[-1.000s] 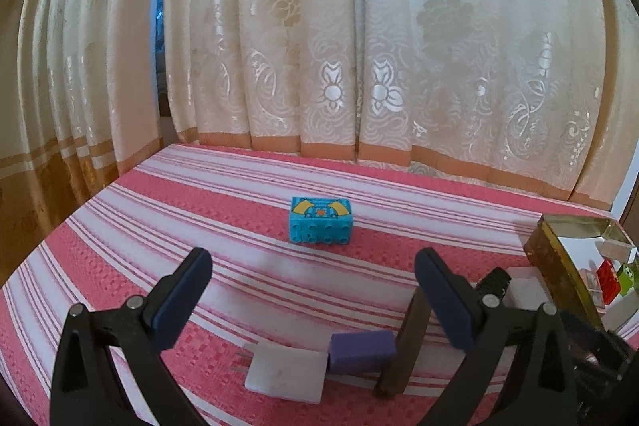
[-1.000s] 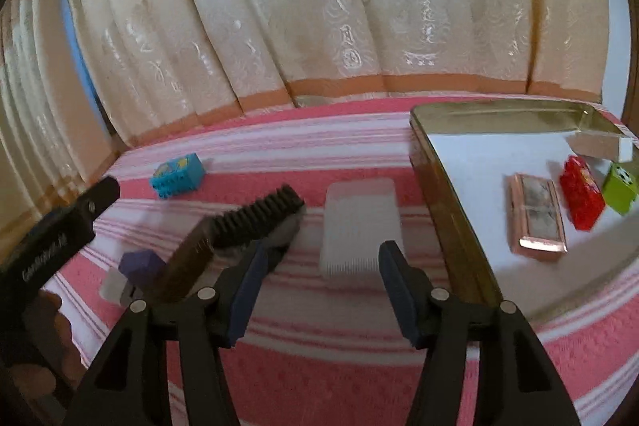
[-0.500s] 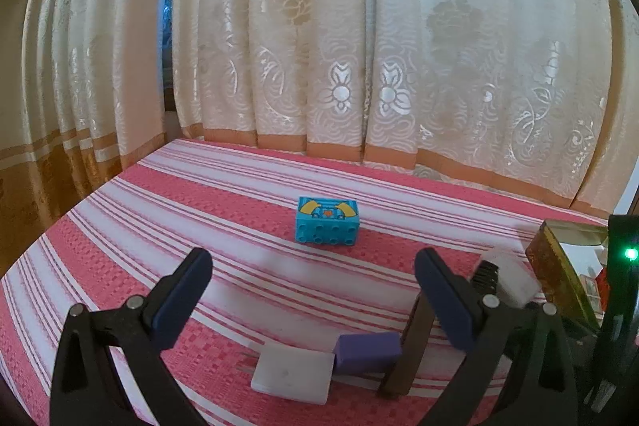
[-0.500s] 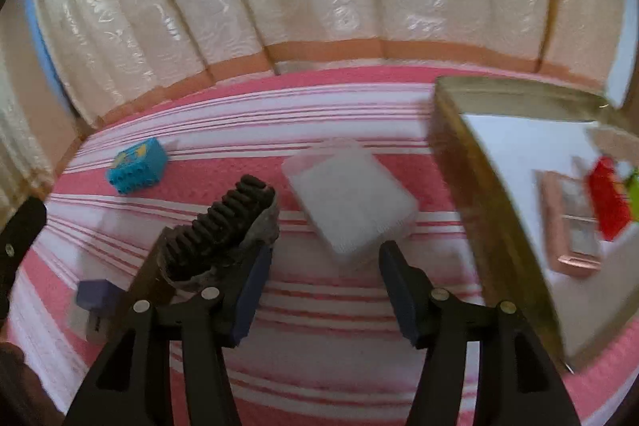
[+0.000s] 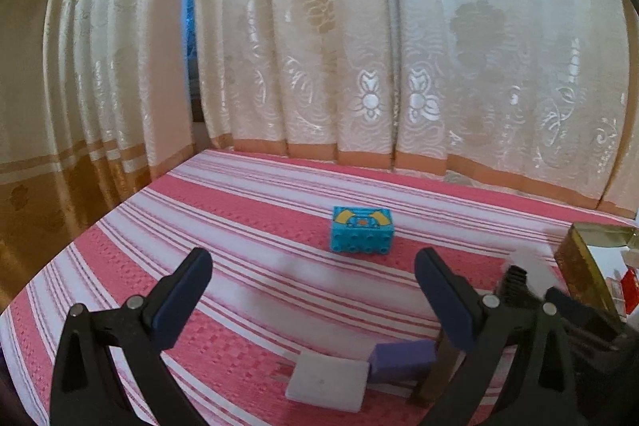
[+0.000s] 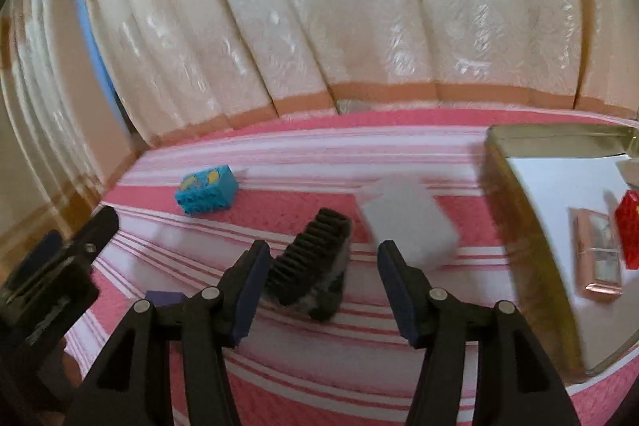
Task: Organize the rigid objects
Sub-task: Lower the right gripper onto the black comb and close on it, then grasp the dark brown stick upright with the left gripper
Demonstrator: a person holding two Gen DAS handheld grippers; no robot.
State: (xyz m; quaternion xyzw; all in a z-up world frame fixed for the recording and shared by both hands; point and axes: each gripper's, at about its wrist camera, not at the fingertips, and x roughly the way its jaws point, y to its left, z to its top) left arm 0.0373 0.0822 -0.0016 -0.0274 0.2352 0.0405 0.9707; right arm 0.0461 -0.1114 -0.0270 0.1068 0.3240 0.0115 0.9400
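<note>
Cream lace curtains hang behind the bench (image 5: pixel 247 210), which is covered in a pink and white striped cloth. At its right end stands a gold tin tray (image 6: pixel 515 210), and a few pieces already lie on its white floor: a copper-framed flat box (image 6: pixel 599 258) and a red block (image 6: pixel 629 226).

I judge I am in the middle of the gathering, reaching for the next loose piece. My right tongs (image 6: pixel 319 290) are spread wide with nothing between them, hovering low over a black-bristled brush (image 6: pixel 315 266) which lies on the cloth right ahead of the gap, nearer my left finger. Just beside it, toward the tray, sits a white box (image 6: pixel 407 222); it looks blurred, so I cannot say whether it touches the brush.

My left tongs (image 5: pixel 311 286) are also wide apart and empty. Ahead of them, well apart, a blue toy brick (image 5: pixel 361 229) sits alone on the stripes. Closer in lie a white flat block (image 5: pixel 325 384) and a purple block (image 5: pixel 401 360), touching or nearly so, with the brush's brown handle (image 5: pixel 435 374) leaning just beside them.

Next, I think, the right tongs should come down around the brush's head, centred across its width, and close firmly before lifting it over the tray's rim. The bristles may give, so gripping the solid back looks wiser
</note>
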